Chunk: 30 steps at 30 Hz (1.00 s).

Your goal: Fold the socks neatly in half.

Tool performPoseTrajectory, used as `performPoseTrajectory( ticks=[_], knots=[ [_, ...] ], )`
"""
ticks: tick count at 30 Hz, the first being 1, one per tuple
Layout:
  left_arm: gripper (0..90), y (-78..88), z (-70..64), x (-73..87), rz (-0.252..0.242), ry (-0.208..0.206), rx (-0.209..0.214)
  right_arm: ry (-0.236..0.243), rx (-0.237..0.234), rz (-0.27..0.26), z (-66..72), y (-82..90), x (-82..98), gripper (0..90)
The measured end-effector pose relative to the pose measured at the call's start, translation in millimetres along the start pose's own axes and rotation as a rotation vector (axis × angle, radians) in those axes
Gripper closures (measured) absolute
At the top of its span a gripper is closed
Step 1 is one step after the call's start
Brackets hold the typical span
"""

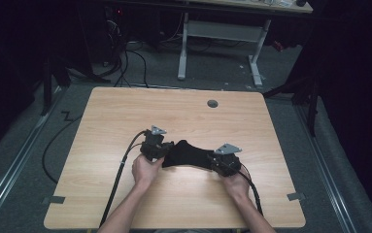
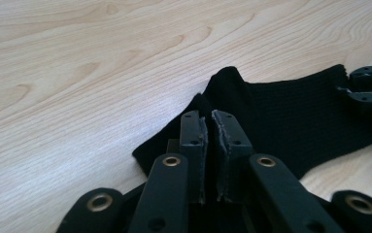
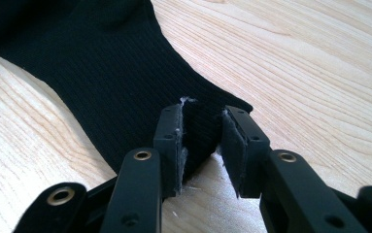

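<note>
While the high view looks down on the wooden tabletop (image 1: 125,116), a black knitted cloth (image 1: 188,154) lies near its front middle, stretched between the left gripper (image 1: 160,151) at its left end and the right gripper (image 1: 217,162) at its right end, each held in one of the person's hands.

In the left gripper view, the jaws stand almost together over the near edge of the cloth (image 2: 290,116), with only a thin slit between the worn pads. Whether fabric is pinched in that slit I cannot tell; the hem seems to run under them.

In the right gripper view, the jaws stand apart with a corner of the cloth (image 3: 101,73) lying between them. The pads do not press on it; this end is loose.

The risk, as I judge it, is a one-sided pull. If the left hand draws away while the right end is unclamped, the cloth would slide out from between the right jaws and bunch up. The frayed pads might also snag the knit and drag threads.
</note>
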<state>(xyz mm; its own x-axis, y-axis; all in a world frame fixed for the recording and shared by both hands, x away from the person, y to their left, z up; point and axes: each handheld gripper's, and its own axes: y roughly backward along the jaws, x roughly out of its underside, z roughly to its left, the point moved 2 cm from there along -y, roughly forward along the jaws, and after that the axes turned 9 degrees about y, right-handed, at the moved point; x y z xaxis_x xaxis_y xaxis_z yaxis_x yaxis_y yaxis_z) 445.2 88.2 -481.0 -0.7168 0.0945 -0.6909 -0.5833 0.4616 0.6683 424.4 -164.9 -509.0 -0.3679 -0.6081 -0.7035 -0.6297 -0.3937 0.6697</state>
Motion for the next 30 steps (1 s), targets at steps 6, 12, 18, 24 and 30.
performPoseTrajectory(
  ticks=[6, 12, 18, 24, 30],
  knots=[
    [67.3, -15.0, -0.7, 3.0, 0.019, 0.009, 0.012, -0.001, 0.0, 0.0, 0.2, 0.2, 0.1, 69.5],
    [57.9, 0.3, -7.0, -0.1, -0.029, -0.015, 0.046, 0.0, 0.001, 0.0, 0.2, 0.2, 0.2, 69.5],
    [57.6, 18.1, -5.7, -2.4, -0.064, -0.043, 0.044, 0.0, 0.001, -0.001, 0.1, 0.1, 0.3, 69.5],
    [52.6, 14.2, -3.1, 9.7, -0.037, -0.066, -0.007, 0.0, 0.001, -0.001, 0.1, 0.0, 0.3, 69.5],
    [45.1, -7.6, -11.8, 17.3, 0.005, -0.115, -0.08, 0.002, 0.003, 0.0, 0.4, 0.1, 0.2, 69.5]
  ],
)
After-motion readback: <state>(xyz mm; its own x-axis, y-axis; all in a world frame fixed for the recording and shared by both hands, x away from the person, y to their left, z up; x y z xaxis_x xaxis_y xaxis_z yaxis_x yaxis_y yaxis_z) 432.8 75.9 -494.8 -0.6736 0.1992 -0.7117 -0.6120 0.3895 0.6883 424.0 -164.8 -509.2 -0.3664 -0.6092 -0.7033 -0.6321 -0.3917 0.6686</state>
